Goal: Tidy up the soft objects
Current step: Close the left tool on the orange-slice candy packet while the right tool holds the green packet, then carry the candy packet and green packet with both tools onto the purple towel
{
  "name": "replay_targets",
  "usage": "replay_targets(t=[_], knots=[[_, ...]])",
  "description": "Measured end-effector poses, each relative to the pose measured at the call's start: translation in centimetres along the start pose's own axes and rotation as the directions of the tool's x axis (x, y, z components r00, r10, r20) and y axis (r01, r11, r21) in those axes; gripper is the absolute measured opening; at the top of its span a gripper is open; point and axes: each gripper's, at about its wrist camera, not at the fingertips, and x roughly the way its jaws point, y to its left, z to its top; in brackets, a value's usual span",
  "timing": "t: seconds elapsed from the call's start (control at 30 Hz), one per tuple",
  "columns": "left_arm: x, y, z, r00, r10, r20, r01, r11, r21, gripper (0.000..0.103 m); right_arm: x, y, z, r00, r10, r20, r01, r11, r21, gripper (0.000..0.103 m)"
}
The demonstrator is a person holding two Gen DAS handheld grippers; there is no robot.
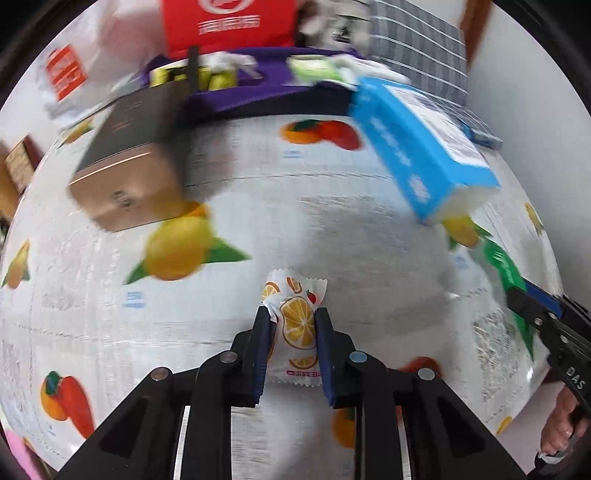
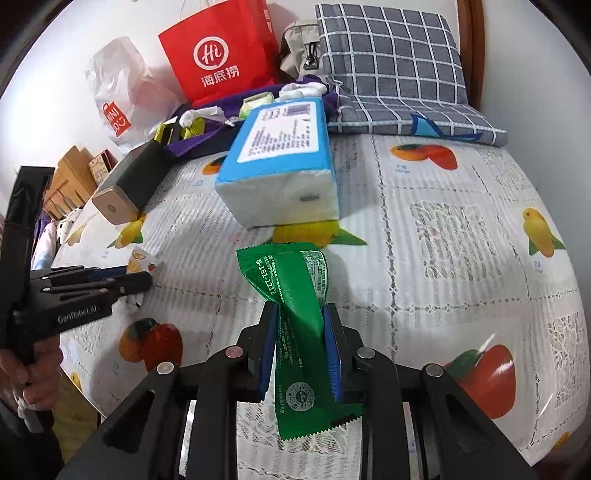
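The left wrist view is smeared with motion blur: the print on the red bag [image 1: 225, 26] cannot be read there, and the clutter on the purple cloth [image 1: 266, 92] runs into streaks. The blue tissue pack [image 1: 417, 147] has an unreadable label in that view. The orange-print packet [image 1: 295, 325] is partly hidden between the jaws. In the right wrist view the green packet [image 2: 295, 314] is covered mid-length by the jaws. The person's hand [image 2: 22, 384] is cut off by the left edge.
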Motion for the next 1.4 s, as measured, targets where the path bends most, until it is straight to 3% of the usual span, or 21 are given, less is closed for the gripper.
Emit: replay_targets(t=[0.3,0.97,1.4], knots=[[-1.5,4.7,0.6,0.999,0.029,0.032,-0.026,0.995,-0.093,0.022,-1.6,1.6,2.0,0.999,0.016,0.052,-0.015,1.000,-0.021,0.025],[-7.2,6.9,5.6,0.983,0.031,0.183,-0.011,0.994,-0.111,0.022,-4.3,4.3,9.1,0.987,-0.015,0.163,0.023,0.999,-0.048,0.025],[-9.3,8.7,11.1,0.968,0.035,0.249,-0.003,0.992,-0.129,0.022,-4.7,5.5,15.0,0.970,-0.017,0.242,0.034,0.997,-0.066,0.025]])
